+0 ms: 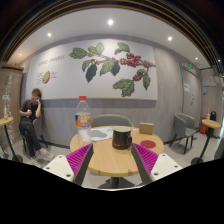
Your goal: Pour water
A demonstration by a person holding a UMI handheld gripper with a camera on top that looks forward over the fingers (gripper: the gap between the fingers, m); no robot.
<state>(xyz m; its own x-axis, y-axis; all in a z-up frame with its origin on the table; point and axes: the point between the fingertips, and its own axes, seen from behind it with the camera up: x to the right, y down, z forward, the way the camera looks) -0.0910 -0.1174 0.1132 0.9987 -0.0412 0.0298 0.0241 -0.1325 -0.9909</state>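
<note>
Leafy mural walls are framing a round wooden table [112,160] where a dark cylindrical cup [122,138] is standing beyond my gripper [112,160], whose magenta-padded fingers [80,160] I am holding wide apart and empty, while a clear plastic bottle [84,118] with an orange label is standing upright further left.

1 view only, riding on my gripper [112,160], looking forward along its 2 fingers at about tabletop height. It faces a round wooden table [115,155] just ahead, with a bottle [84,118] and dark cup [122,138] near. Beyond, well apart: the leaf mural wall [110,66] and a seated person [33,120]. No 2nd view shares the scene.
</note>
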